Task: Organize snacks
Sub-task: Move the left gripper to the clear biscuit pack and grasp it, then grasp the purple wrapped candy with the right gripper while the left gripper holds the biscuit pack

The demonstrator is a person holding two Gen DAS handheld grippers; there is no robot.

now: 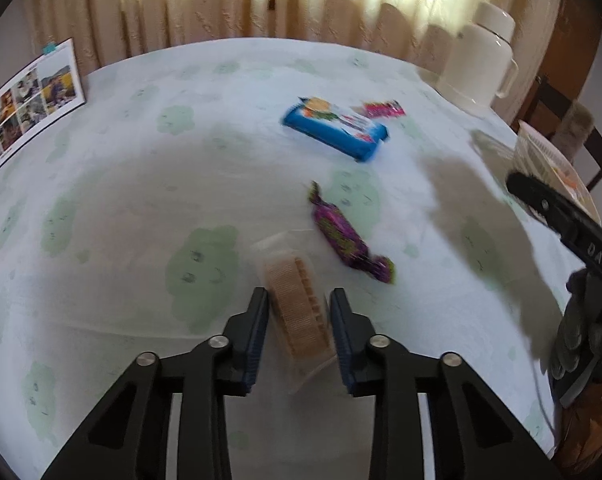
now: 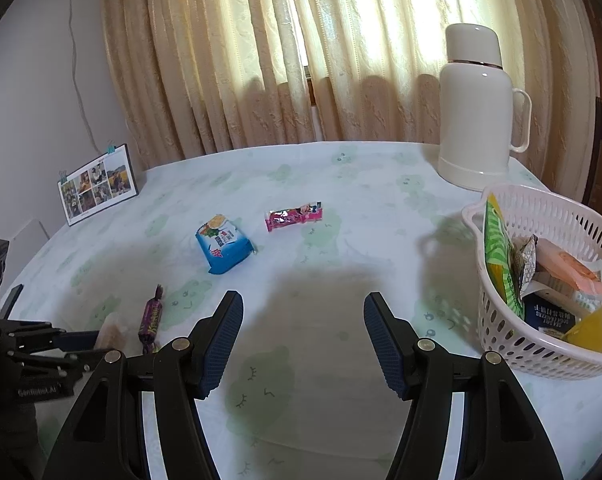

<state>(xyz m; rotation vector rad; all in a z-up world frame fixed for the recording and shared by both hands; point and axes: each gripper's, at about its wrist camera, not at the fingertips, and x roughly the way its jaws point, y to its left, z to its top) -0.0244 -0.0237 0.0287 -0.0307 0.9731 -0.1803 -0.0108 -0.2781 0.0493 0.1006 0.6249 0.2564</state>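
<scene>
A clear pack of wafers (image 1: 297, 312) lies on the green-patterned tablecloth (image 1: 141, 200), and my left gripper (image 1: 299, 294) is shut on it, one pad against each long side. Just right of it lies a purple wrapped candy (image 1: 347, 240). Farther back are a blue biscuit pack (image 1: 335, 126) and a pink snack bar (image 1: 383, 109). In the right wrist view my right gripper (image 2: 303, 298) hangs open over bare cloth with nothing between its fingers. The blue pack (image 2: 223, 246), pink bar (image 2: 295, 216) and purple candy (image 2: 151, 322) lie to its left. A white basket (image 2: 501, 336) with several snacks stands on its right.
A cream thermos jug (image 2: 477, 120) stands at the back right, behind the basket. A photo card (image 2: 97, 188) leans at the table's far left edge. Curtains hang behind the table. A dark chair back (image 1: 561, 120) shows past the right edge.
</scene>
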